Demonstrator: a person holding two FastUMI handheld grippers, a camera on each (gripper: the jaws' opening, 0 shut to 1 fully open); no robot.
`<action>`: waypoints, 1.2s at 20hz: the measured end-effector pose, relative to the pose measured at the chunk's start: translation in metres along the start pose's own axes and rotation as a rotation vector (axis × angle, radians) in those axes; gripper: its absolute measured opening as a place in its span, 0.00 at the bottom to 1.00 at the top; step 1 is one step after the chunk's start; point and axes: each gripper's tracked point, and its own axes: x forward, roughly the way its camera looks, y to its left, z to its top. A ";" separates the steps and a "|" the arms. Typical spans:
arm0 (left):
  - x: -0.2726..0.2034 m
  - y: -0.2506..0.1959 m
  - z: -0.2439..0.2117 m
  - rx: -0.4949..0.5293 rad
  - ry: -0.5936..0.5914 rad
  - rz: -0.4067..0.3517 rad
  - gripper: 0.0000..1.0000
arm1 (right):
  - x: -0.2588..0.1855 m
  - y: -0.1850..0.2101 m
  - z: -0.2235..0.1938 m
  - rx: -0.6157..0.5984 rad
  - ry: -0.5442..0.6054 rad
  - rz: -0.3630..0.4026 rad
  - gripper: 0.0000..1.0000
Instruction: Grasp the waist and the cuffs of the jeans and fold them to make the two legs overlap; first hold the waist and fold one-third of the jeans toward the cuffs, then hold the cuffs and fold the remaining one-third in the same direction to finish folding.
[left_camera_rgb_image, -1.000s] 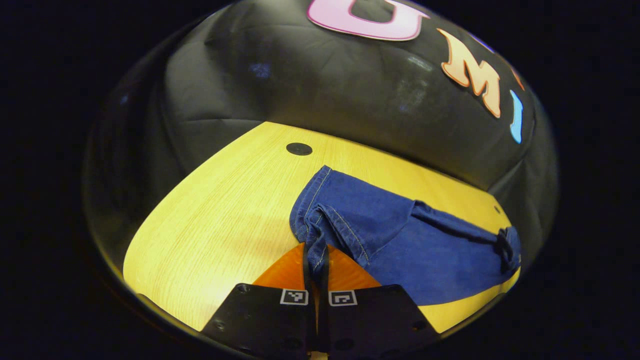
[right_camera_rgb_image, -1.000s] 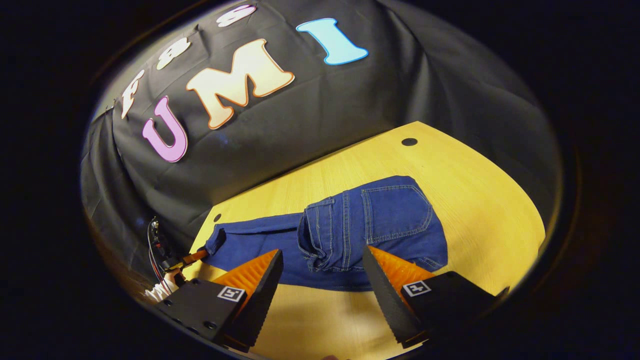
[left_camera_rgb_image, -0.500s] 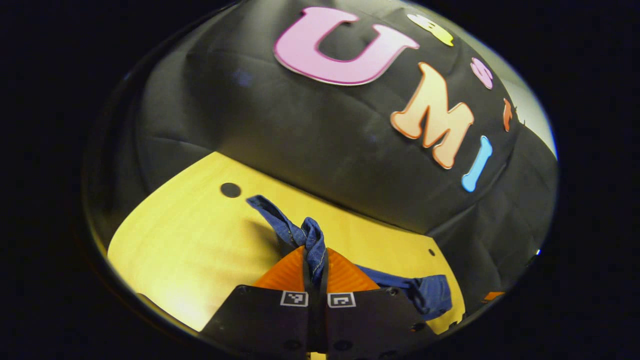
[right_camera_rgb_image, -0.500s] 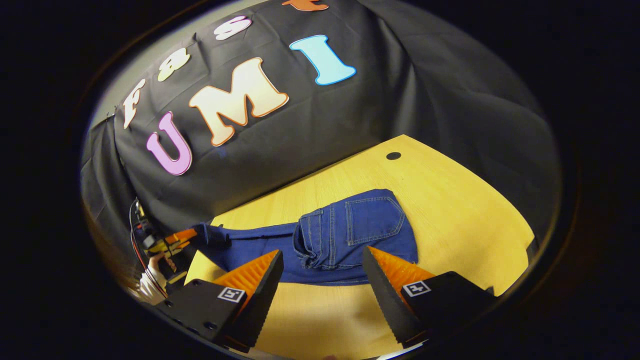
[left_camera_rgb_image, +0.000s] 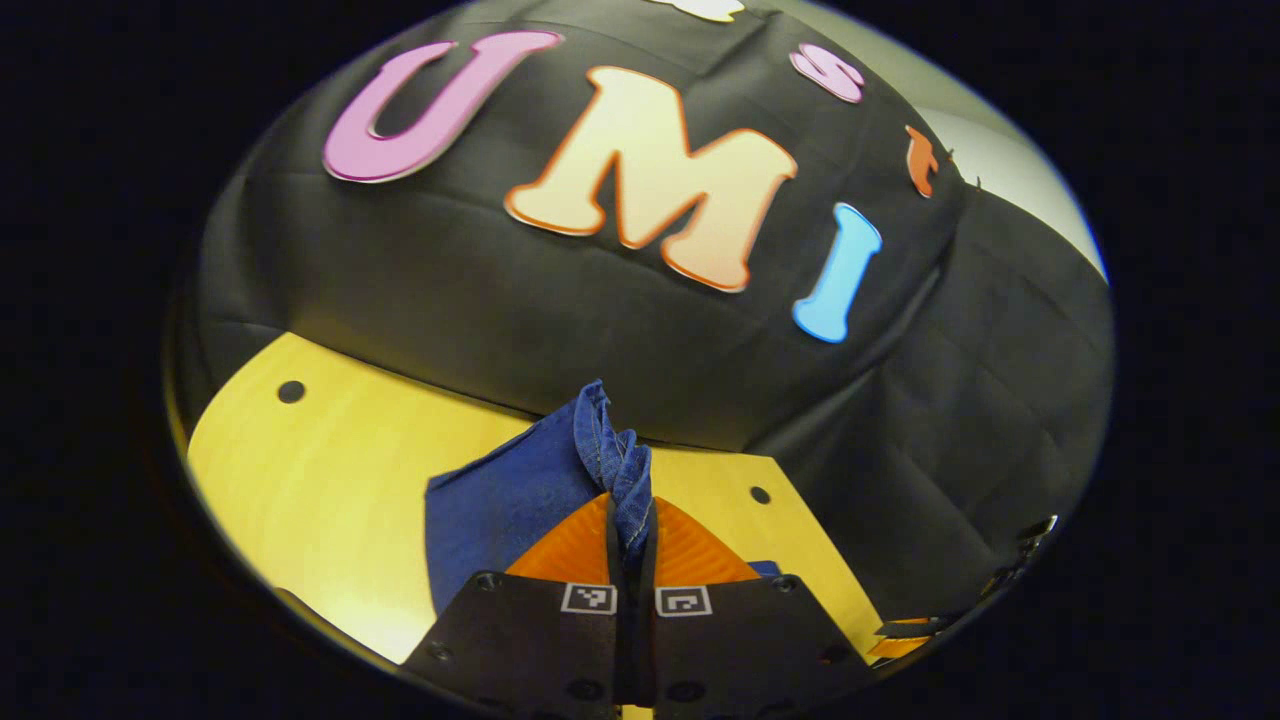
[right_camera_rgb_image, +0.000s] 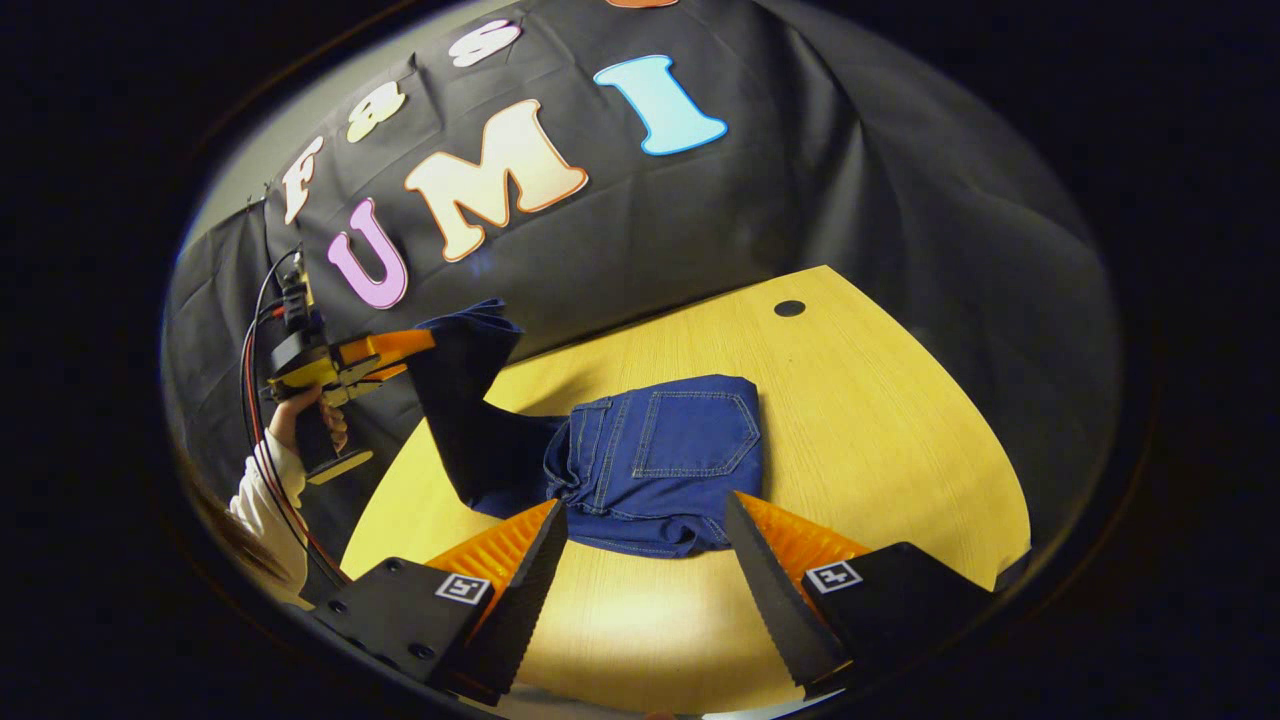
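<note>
My left claw grips cuffs, raised off desk to swing over folded waist; right claw open, idle.

Ahead of the right gripper, whose fingers stand apart, bare table runs up to the folded jeans; to its right and beyond the denim the tabletop is free. To its left the raised leg hangs from the left gripper, blocking that side. The booth wall closes off the far edge
</note>
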 end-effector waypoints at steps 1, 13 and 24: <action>0.011 -0.020 -0.006 0.012 0.017 -0.022 0.00 | -0.002 -0.003 -0.001 0.018 -0.003 0.007 0.98; 0.034 -0.144 -0.197 0.504 0.237 -0.228 0.00 | -0.017 -0.032 -0.006 0.095 -0.040 -0.014 0.98; -0.015 -0.151 -0.145 0.425 0.063 -0.203 0.87 | -0.010 -0.012 0.027 0.056 -0.094 0.000 0.98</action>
